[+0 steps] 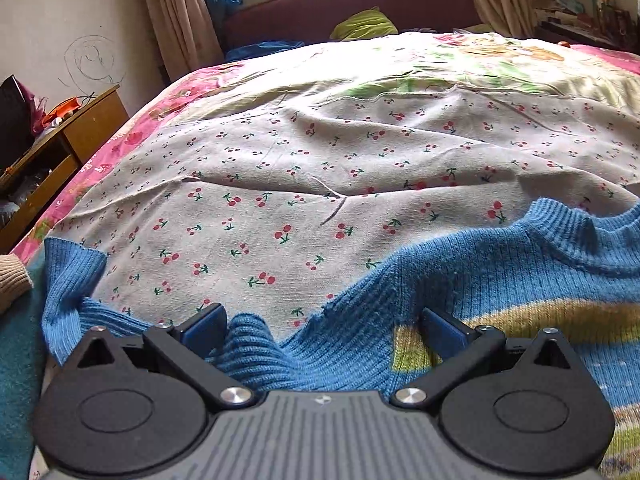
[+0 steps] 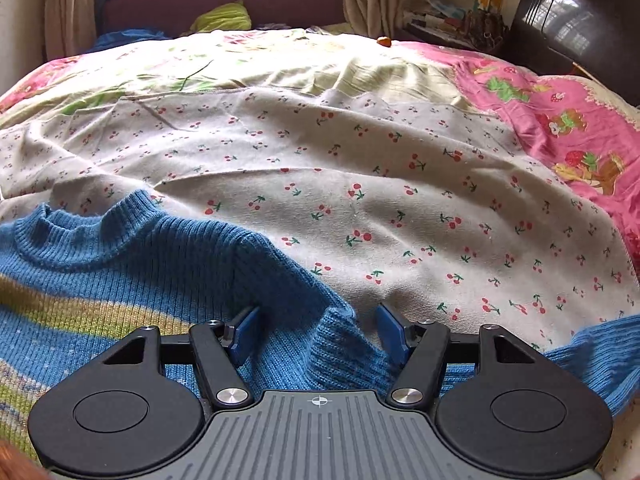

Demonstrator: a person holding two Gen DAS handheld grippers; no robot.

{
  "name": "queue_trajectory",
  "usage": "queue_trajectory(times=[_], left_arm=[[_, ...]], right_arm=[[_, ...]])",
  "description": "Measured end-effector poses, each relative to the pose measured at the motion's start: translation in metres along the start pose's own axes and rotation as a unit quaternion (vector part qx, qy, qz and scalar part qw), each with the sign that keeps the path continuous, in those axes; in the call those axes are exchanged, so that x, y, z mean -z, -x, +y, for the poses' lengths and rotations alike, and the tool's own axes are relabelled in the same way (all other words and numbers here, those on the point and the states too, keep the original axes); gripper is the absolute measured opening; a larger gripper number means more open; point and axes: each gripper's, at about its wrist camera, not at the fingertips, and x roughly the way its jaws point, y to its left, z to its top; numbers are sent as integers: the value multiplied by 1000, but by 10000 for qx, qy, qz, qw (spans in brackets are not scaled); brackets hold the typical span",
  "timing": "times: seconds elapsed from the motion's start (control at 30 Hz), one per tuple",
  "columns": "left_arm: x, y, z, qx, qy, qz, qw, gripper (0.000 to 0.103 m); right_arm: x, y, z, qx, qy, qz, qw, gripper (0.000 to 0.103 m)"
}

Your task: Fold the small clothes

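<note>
A small blue ribbed sweater (image 1: 500,264) with yellow and green stripes lies flat on the cherry-print cloth (image 1: 280,200), neckline away from me. My left gripper (image 1: 324,326) stands open over its left shoulder, where a hump of blue knit rises between the blue pads (image 1: 206,326). The left sleeve (image 1: 68,276) trails off to the left. In the right wrist view the same sweater (image 2: 120,264) fills the lower left. My right gripper (image 2: 316,328) is open over the right shoulder, with the sleeve fabric bunched between its fingers. The right sleeve end (image 2: 600,344) shows at the far right.
The cherry-print cloth (image 2: 360,200) covers a bed with a pink cartoon-print sheet (image 2: 540,112). A maroon headboard (image 1: 360,4) and a green pillow (image 1: 362,24) lie at the back. A wooden bedside cabinet (image 1: 60,148) stands left, a dark chair (image 2: 572,20) right. A beige sleeve (image 1: 12,276) enters at left.
</note>
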Motion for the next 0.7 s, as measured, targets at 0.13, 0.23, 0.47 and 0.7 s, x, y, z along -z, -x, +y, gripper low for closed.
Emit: queue_trajectory(times=[0.13,0.23,0.47,0.7], left_arm=[[-3,-7,-4,-70,-25,-11,10000,103],[-11,-5,-11,-159,-205,-119,9996,103],[-21,-3,-22,-52,-275,-219,9994,103],[-20,-1,-23,-184,-273,-211,9992,103]], right_arm=[[-5,10,0,-78,96,-160,9998,64],[-16,9,6,-269,165,-293,9991,64],[-29,-23,35,-144,797,-237,9964,64],[-24,-17,-1,-327,-283,-176,9989,65]])
